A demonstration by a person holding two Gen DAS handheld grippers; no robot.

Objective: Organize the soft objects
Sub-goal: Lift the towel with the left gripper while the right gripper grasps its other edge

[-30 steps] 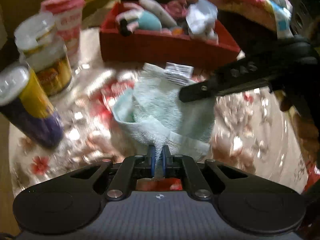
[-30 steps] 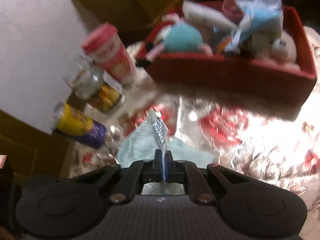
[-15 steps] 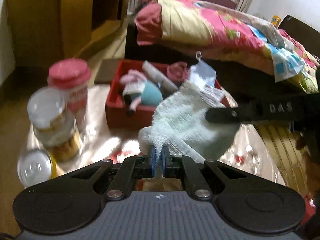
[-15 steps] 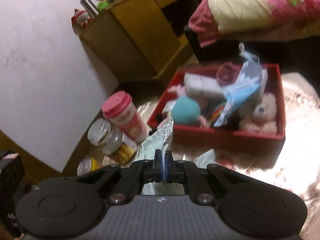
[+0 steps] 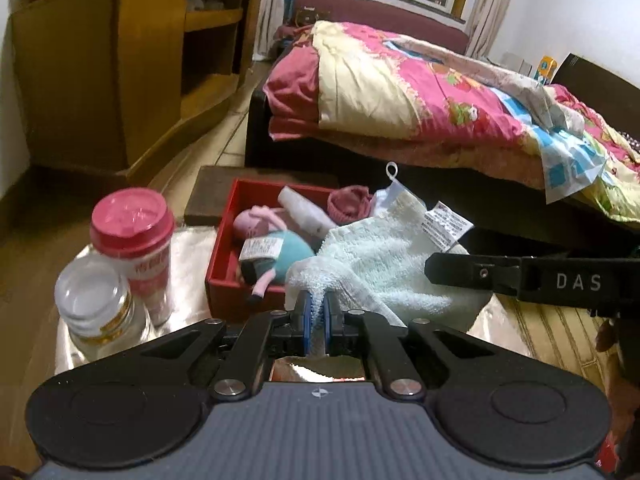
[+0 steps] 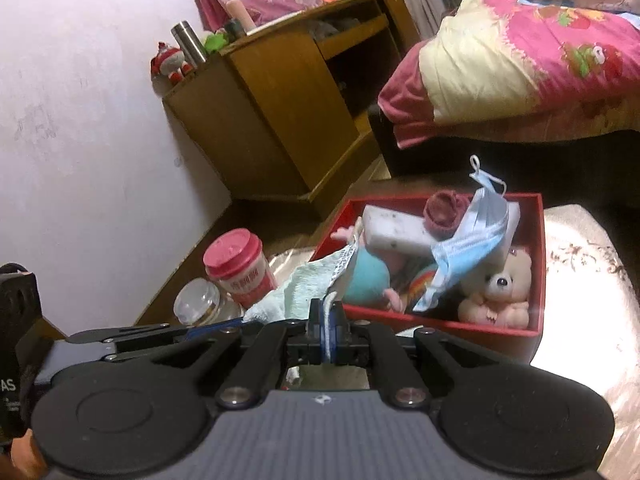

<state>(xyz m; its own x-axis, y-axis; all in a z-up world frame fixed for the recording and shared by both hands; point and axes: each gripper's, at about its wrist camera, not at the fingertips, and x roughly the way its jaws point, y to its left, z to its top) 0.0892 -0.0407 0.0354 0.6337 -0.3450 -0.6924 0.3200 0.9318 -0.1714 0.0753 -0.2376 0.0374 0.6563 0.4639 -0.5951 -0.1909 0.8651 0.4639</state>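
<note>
A pale green towel point(image 5: 384, 264) with a white label hangs in the air between both grippers, just in front of the red box point(image 5: 224, 276). My left gripper point(image 5: 316, 312) is shut on one edge of it. My right gripper point(image 6: 327, 328) is shut on another edge of the towel point(image 6: 292, 288), and its finger shows in the left wrist view point(image 5: 480, 276). The red box point(image 6: 538, 264) holds a teal plush, a teddy bear point(image 6: 500, 292), a white sponge, a rolled pink sock and a blue face mask point(image 6: 468, 248).
A pink-lidded cup point(image 5: 134, 248) and a clear jar point(image 5: 94, 304) stand left of the box on the shiny floral tabletop point(image 6: 580, 272). A bed with a pink quilt point(image 5: 420, 92) lies behind, and a wooden cabinet point(image 5: 112, 72) stands at the left.
Both grippers have lifted the towel off the tabletop and raised it to the level of the red box. The yellow and purple can has dropped out of view.
</note>
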